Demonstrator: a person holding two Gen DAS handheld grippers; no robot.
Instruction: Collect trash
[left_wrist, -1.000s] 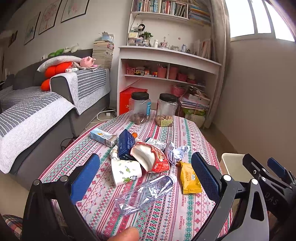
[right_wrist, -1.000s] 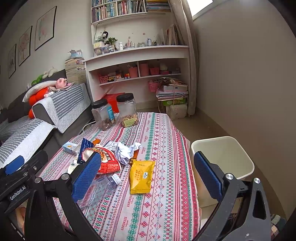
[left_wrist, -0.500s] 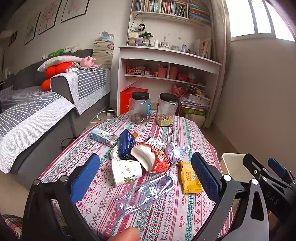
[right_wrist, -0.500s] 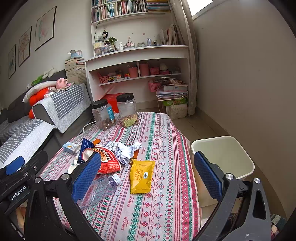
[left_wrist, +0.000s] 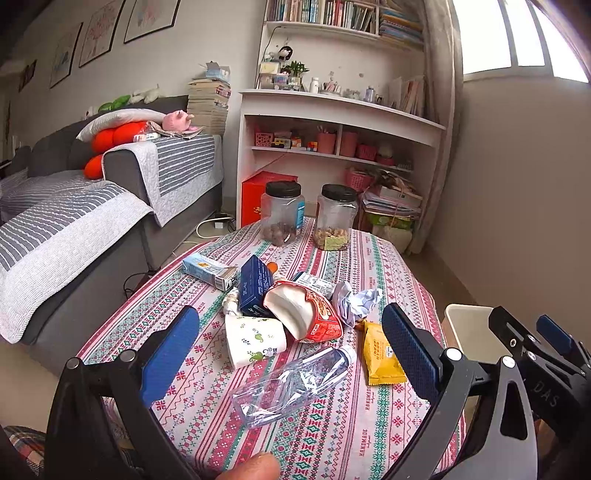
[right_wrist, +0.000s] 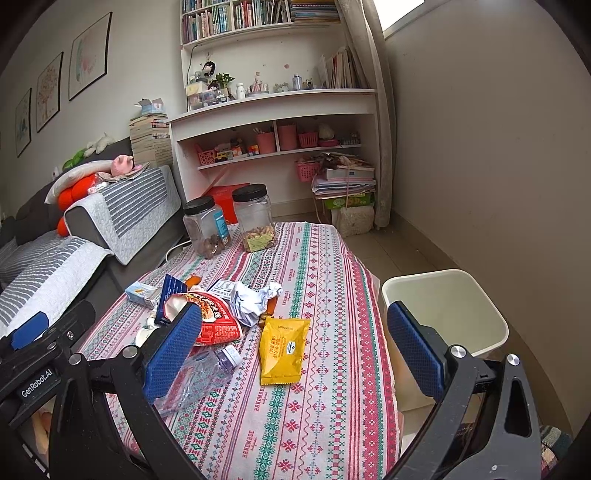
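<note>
Hovering over the near edge of the table: left gripper and right gripper, both spread wide, nothing held. Trash sits mid-table, landmark is the red snack bag: paper cup touching its left side, crushed clear bottle just in front, yellow packet to its right, crumpled paper behind-right. White bin on the floor beside the table's right edge.

Two lidded jars on tablecloth, sofa beside.
</note>
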